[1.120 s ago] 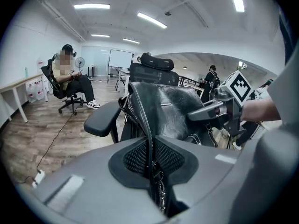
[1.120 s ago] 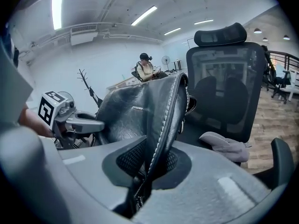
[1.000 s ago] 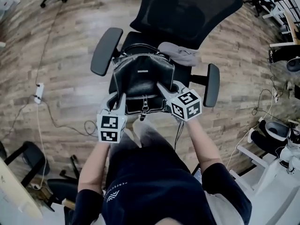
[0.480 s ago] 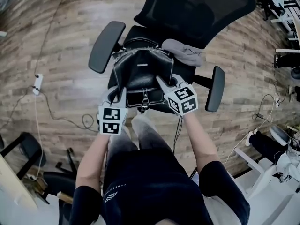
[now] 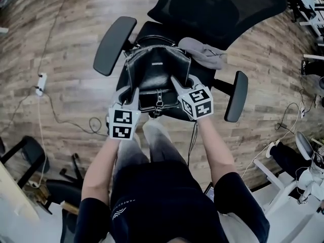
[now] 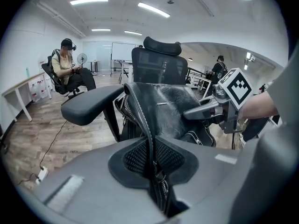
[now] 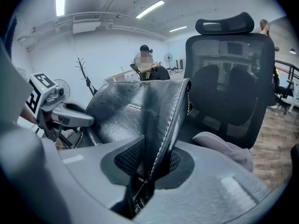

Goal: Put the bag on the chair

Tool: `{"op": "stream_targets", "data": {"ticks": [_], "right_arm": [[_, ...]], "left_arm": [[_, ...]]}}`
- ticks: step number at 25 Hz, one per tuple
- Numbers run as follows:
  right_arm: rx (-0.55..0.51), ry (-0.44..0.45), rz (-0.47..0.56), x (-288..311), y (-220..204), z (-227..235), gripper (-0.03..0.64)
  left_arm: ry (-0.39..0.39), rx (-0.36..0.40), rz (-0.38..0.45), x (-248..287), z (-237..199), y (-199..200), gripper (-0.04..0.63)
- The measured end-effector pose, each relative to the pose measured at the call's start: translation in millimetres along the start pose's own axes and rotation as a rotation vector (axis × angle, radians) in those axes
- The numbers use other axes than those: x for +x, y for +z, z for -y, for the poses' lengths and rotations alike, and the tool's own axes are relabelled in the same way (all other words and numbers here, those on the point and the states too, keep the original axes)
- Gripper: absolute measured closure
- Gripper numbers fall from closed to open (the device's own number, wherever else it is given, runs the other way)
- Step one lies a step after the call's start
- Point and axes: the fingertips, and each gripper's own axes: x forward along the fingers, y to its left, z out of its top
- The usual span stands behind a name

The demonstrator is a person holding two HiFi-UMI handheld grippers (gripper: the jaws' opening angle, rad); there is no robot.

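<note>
A black leather bag [image 5: 158, 72] stands upright on the seat of a black office chair [image 5: 114, 44], between its two armrests. My left gripper [image 5: 129, 92] is shut on the bag's left side edge [image 6: 140, 111], with the seam and zip running between its pads. My right gripper [image 5: 181, 82] holds the bag's right side edge [image 7: 163, 115]. Its jaws have just been opening, and the stitched edge still lies between the pads and touches them. Each gripper also shows across the bag in the other's view: the right gripper [image 6: 219, 108] and the left gripper [image 7: 60, 111].
A grey cloth [image 5: 205, 52] lies on the seat behind the bag, against the mesh backrest [image 5: 223, 9]. A power strip with cables [image 5: 40, 85] lies on the wood floor to the left. Another chair base [image 5: 25, 161] stands at lower left. A seated person [image 6: 70, 69] is farther off.
Both grippers have come down a little with the bag, which now sits lower on the seat. The grips on its two sides look the same.
</note>
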Motion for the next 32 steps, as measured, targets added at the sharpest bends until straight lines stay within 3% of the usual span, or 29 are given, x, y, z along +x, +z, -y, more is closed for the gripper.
{"op": "stream_targets", "data": {"ticks": [13,32], "right_arm": [[0.095,0.004,0.001,15,-23,20,0.540],[0.165,-0.004,-0.025,24,-32,34,0.487]], "left_arm": [[-0.011,-0.054,-0.043,26,0,-5,0.532],[0.044,-0.084,-0.102,40,-7,-4,0.508]]}}
